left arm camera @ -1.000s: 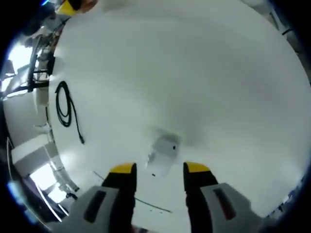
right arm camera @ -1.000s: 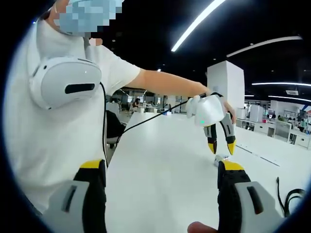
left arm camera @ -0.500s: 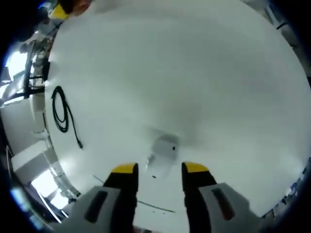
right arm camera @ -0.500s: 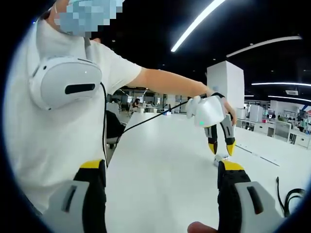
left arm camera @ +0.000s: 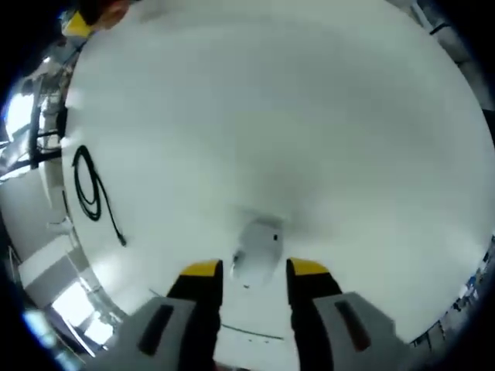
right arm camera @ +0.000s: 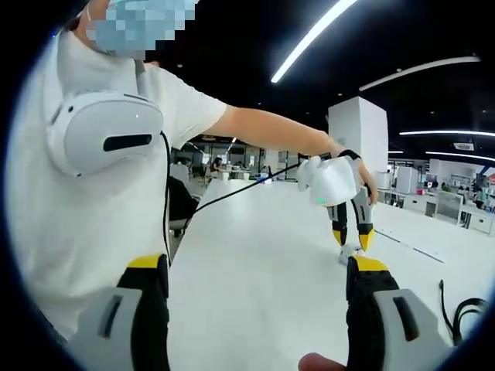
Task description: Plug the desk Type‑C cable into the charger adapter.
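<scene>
— While we hang the left gripper (left arm camera: 247, 270) over the desk (left arm camera: 325, 124), where does the adapter (left arm camera: 255, 249) lie?

— On the white top, just ahead of our yellow tips and between their lines. Its long axis runs roughly along the jaws, a little tilted. The jaws stand apart, wider than the adapter, and grip nothing. From the right gripper view, the left gripper (right arm camera: 349, 238) points down with its tips about level with the adapter (right arm camera: 349, 252), which sits at their foot.

— And the cable (left arm camera: 91, 189)?

— Coiled, black, well off to the left in the left gripper view, one end trailing toward us. It also lies at the desk edge beside our right gripper (right arm camera: 259, 290), as a coil (right arm camera: 462, 313).

— So which hand takes what?

— We judge the left is nearer the adapter; the right gripper, wide open and empty, is nearer the cable.
</scene>
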`<action>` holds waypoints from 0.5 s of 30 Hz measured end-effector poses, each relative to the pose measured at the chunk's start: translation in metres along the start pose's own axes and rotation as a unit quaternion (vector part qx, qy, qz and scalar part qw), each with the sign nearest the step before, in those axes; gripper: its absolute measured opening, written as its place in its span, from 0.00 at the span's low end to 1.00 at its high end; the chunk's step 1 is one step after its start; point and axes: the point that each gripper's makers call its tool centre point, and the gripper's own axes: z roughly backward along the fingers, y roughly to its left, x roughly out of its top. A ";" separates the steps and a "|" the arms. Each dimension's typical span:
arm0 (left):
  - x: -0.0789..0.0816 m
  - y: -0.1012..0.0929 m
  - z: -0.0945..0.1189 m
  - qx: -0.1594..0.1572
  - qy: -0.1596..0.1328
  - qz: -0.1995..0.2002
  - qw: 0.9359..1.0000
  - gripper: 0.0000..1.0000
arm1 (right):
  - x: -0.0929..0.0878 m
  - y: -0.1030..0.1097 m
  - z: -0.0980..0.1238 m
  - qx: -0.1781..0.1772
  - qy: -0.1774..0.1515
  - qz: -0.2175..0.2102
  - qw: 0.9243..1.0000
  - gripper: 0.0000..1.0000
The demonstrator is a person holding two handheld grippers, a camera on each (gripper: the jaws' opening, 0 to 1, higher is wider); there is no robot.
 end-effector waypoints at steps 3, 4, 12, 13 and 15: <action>-0.001 0.000 -0.002 -0.007 0.000 -0.005 1.000 0.32 | 0.000 -0.001 0.001 -0.001 -0.002 -0.001 1.000 0.97; -0.001 0.000 -0.002 -0.010 -0.002 -0.008 1.000 0.32 | 0.000 -0.001 0.001 -0.001 -0.002 -0.001 1.000 0.97; -0.004 -0.003 -0.007 -0.022 -0.005 -0.023 0.999 0.34 | -0.001 -0.001 0.001 -0.001 -0.002 -0.003 1.000 0.97; -0.003 -0.003 -0.008 -0.023 -0.005 -0.024 0.999 0.34 | -0.001 -0.002 0.001 -0.001 -0.002 -0.003 1.000 0.97; -0.002 -0.004 -0.009 -0.027 -0.007 -0.027 0.999 0.34 | -0.001 -0.002 0.002 -0.001 -0.002 -0.003 1.000 0.97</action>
